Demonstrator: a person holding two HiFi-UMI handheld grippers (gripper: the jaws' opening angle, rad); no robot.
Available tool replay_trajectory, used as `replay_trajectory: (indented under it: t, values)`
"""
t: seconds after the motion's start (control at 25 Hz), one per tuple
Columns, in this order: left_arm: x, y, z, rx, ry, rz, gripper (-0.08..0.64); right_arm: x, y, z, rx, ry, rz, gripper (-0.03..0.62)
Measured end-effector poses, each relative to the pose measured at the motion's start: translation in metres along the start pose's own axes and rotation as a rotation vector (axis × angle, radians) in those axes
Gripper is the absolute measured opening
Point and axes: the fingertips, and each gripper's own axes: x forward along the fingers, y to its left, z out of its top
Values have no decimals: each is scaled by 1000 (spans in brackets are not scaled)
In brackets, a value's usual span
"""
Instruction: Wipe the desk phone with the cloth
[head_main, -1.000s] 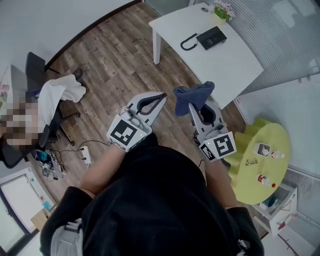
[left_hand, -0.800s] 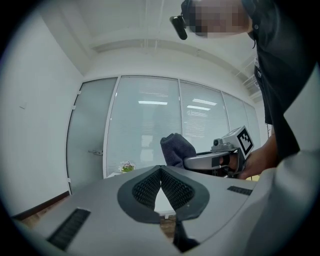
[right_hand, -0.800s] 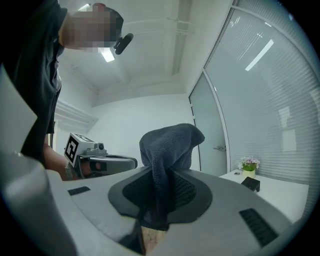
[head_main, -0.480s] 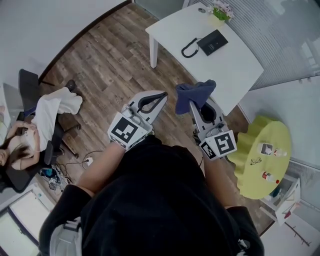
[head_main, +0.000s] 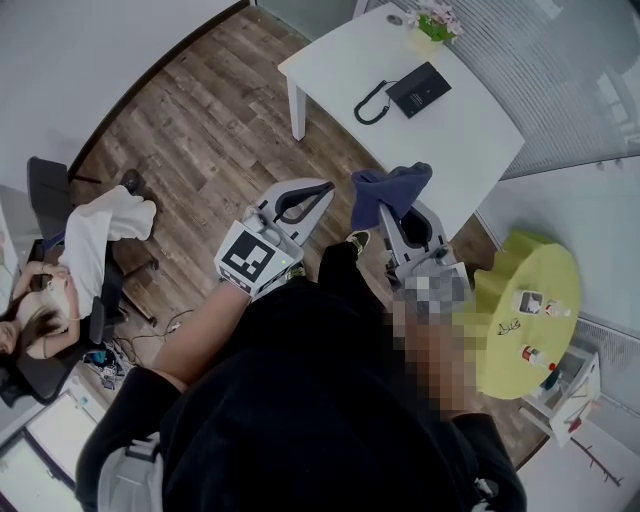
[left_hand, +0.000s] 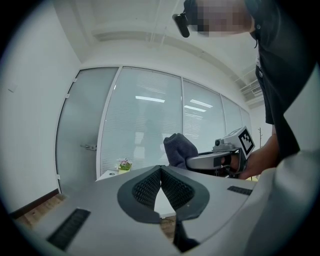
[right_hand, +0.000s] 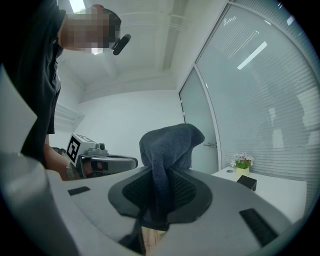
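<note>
Counter (head_main: 470, 130) shifted leftward and nearer in head view; phone (head_main: 418, 88) on it at 12 o'clock, well apart from cloth (head_main: 392, 188); right gripper (head_main: 393, 212) jaws clamped on cloth, left gripper (head_main: 322, 190) jaws together, empty; best: close in, then lay cloth flat on phone.

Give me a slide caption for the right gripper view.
Right gripper shut on a dark blue cloth, desk phone sitting on the white table ahead.

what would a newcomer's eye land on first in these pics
The dark blue cloth bunched in the right gripper, held up mid-frame over the wood floor. Beside it the left gripper is shut and empty. Ahead, the black desk phone sits on the white table, not yet touched.
</note>
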Motion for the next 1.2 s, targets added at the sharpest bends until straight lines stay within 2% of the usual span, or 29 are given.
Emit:
replay_trajectory:
  t: [0.32,0.6,0.92,1.2]
  values:
    - [61,29,15,20,3,24,11,25,-68,10,-7,-11,19,89]
    - [123,45,26,7,3,34,11,37,-130,20,-9,-10,39,89]
    - [181,52,31,2,29,51,11,33,-192,17,5,3,29,89]
    - [216,46,29,4,46,48,11,23,-225,10,4,17,23,89]
